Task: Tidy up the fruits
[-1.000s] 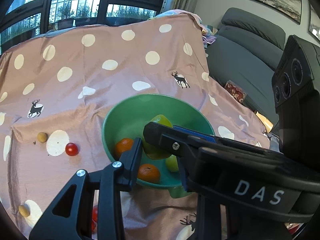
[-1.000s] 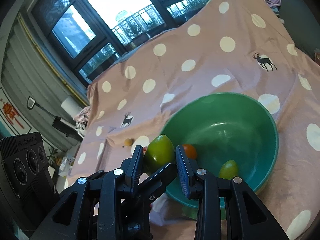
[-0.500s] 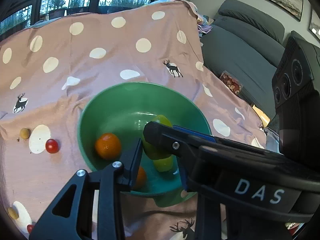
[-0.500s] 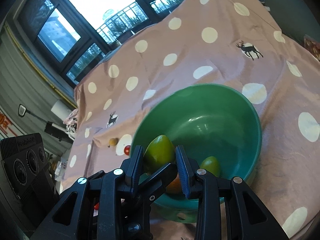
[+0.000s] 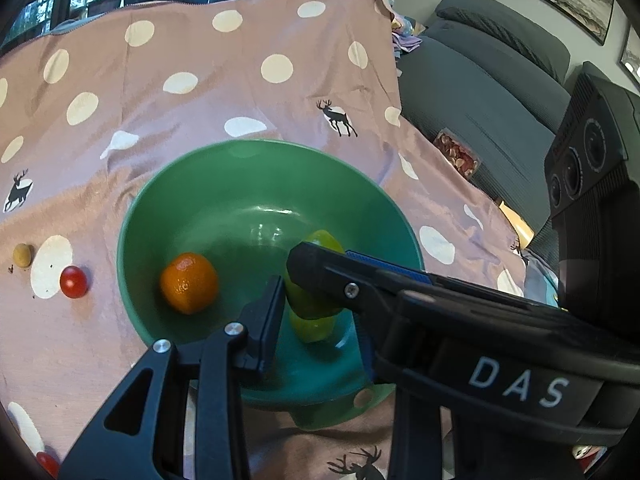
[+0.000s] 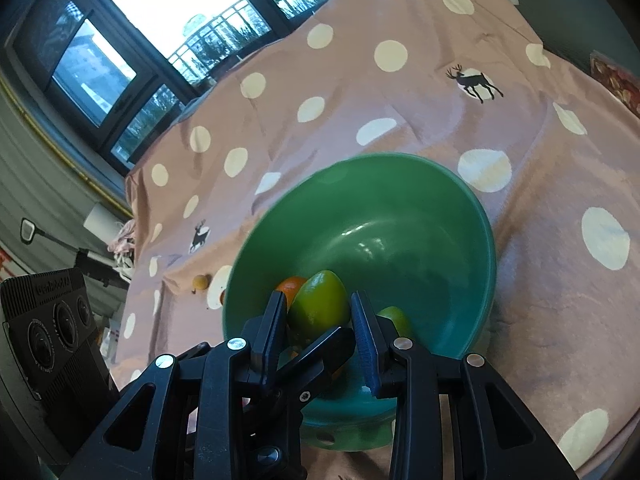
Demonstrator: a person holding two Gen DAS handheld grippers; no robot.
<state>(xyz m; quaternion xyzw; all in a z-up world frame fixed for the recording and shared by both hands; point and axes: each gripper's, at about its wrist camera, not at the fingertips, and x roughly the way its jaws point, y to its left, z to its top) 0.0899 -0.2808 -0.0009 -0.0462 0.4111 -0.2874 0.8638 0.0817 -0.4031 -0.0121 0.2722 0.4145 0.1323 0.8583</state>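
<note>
Right gripper [image 6: 320, 314] clamps a green fruit [image 6: 319, 306] over the near rim of the green bowl [image 6: 486, 240]. Left gripper [image 5: 316, 304] crosses it; the same fruit sits between its jaws too, contact unclear. Inside the bowl: an orange [image 5: 189, 283] and another green fruit [image 5: 312, 326]. Step looks like depositing; next, lower and release. Beyond the bowl's left side, a cherry tomato [image 5: 73, 282] lies on the cloth.
</note>
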